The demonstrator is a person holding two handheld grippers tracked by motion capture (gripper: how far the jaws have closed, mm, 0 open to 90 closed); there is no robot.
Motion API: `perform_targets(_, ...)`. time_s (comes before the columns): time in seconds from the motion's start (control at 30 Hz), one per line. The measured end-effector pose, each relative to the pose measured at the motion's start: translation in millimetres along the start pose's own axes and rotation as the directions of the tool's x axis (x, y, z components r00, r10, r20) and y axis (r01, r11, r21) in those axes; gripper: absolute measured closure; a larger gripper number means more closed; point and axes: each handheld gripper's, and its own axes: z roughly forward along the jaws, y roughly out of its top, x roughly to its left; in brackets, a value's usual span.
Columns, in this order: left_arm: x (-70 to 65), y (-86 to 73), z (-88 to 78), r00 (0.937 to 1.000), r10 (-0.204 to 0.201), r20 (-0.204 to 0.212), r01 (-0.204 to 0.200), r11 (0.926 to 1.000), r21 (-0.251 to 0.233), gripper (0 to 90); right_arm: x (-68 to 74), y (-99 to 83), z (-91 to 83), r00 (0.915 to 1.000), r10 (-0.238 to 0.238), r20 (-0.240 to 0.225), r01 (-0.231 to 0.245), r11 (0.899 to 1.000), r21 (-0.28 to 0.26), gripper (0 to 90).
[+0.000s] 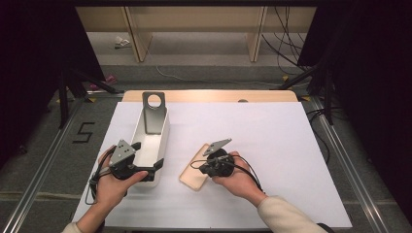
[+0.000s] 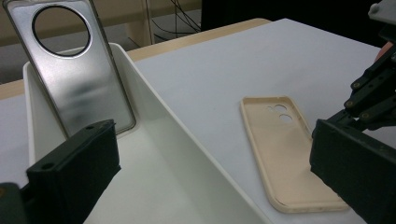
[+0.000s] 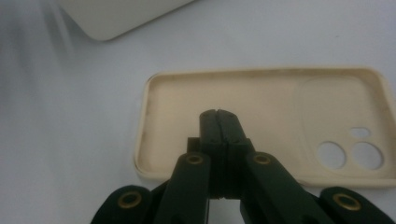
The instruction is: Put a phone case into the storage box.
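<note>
A beige phone case (image 1: 194, 175) (image 2: 285, 149) (image 3: 261, 100) lies hollow side up on the white table, camera holes toward the far end. My right gripper (image 1: 204, 169) (image 3: 218, 114) hovers low over its near half, shut, with nothing between the jaws. To the left stands a long white tray (image 1: 164, 138) (image 2: 154, 116). A silver phone back plate (image 1: 154, 114) (image 2: 77, 79) with a round hole leans against the tray's far end. My left gripper (image 1: 147, 155) (image 2: 210, 140) is open wide at the tray's near end, one jaw inside the tray and one outside its right wall.
The white table top (image 1: 272, 145) stretches bare to the right of the case. A wooden strip (image 1: 209, 95) edges its far side. Black stands (image 1: 65, 92) flank the table, and cables (image 1: 286, 43) trail on the floor behind.
</note>
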Motion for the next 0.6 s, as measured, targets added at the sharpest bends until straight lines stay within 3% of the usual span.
perform_targets(0.23, -0.8, 0.6, -0.7, 1.0000, 0.003, -0.003, -0.003, 1.0000, -0.001, 1.2, 4.9, 1.5, 14.4, 1.0000, -0.007, -0.003, 0.007, 0.997, 0.072, 90.0)
perform_targets(0.6, -0.7, -0.2, 0.1, 1.0000, 0.002, 0.000, -0.002, 1.0000, 0.002, 1.5, 3.3, -0.5, 17.3, 0.9999, -0.007, -0.009, 0.008, 0.989, 0.149, 90.0)
